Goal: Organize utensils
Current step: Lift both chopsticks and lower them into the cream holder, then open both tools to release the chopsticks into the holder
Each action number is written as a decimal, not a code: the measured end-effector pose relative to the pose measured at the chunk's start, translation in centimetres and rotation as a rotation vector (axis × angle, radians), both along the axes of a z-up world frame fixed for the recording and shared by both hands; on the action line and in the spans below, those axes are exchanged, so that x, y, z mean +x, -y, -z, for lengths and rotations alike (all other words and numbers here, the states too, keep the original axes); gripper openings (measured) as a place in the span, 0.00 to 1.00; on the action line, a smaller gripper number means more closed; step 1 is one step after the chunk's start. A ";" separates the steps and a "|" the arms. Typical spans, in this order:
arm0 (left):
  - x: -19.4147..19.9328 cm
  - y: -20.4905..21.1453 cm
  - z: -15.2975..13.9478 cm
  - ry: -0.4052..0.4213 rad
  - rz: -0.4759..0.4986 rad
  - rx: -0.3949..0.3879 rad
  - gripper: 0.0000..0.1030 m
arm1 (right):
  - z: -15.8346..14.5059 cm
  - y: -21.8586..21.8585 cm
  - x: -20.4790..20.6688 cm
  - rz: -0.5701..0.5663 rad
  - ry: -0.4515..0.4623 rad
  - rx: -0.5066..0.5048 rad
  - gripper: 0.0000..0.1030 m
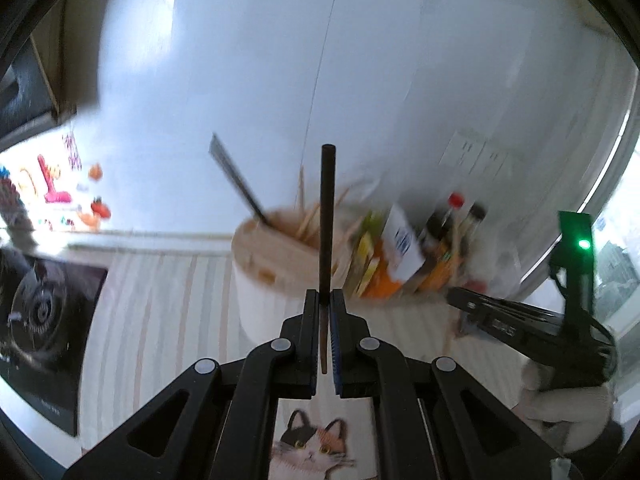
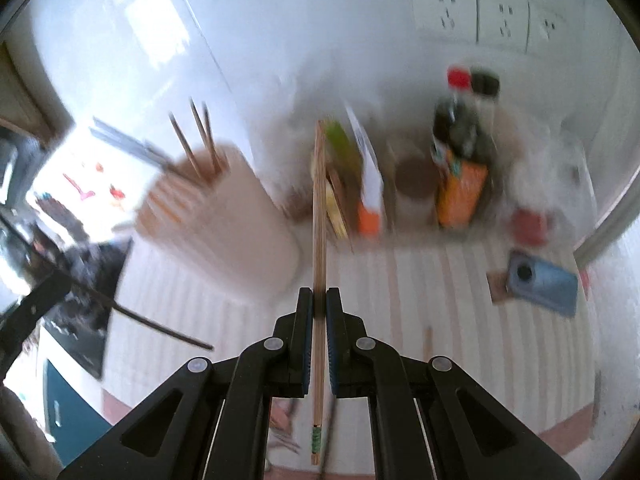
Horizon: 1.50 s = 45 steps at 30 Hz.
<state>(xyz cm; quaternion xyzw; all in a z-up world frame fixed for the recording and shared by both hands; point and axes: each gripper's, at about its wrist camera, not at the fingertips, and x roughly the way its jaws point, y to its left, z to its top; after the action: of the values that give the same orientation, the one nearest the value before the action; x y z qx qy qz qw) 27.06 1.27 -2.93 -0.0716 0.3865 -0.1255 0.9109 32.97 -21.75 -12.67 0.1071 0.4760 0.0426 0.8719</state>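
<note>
My left gripper [image 1: 325,300] is shut on a dark brown chopstick [image 1: 327,216] that stands upright in front of the white utensil holder [image 1: 264,292]. The holder has a wooden top and holds several light chopsticks and a metal utensil [image 1: 236,180]. My right gripper [image 2: 319,300] is shut on a light bamboo chopstick [image 2: 319,220] with a green band near its lower end. The holder also shows in the right wrist view [image 2: 224,216], to the left of that chopstick. The left gripper and its dark chopstick [image 2: 160,326] show at the left of the right wrist view. The right gripper [image 1: 520,320] shows at the right of the left wrist view.
Sauce bottles [image 2: 460,140], boxes and packets [image 1: 384,256] stand against the white tiled wall. A blue phone [image 2: 544,280] lies on the striped cloth [image 2: 420,300] at right. A black stove [image 1: 44,320] is at left. Another chopstick [image 2: 428,340] lies on the cloth. A cat picture [image 1: 312,448] lies below.
</note>
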 end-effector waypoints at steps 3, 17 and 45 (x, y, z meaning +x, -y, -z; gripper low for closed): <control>0.7 -0.2 -2.7 0.035 0.005 -0.034 0.02 | -2.9 -0.5 1.5 0.010 0.068 0.033 0.06; 8.8 -0.3 -7.7 0.128 -0.036 0.002 0.02 | -10.9 -3.5 10.3 0.064 0.297 0.091 0.06; 12.0 -2.6 -3.2 -0.044 -0.081 -0.077 0.85 | -5.5 -4.1 13.6 -0.044 0.286 0.138 0.42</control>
<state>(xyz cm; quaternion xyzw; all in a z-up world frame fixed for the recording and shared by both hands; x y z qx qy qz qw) 39.08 3.86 0.22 -0.1248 0.3983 -0.1018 0.9030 46.60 -17.66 -7.20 0.1490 0.3451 0.1090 0.9202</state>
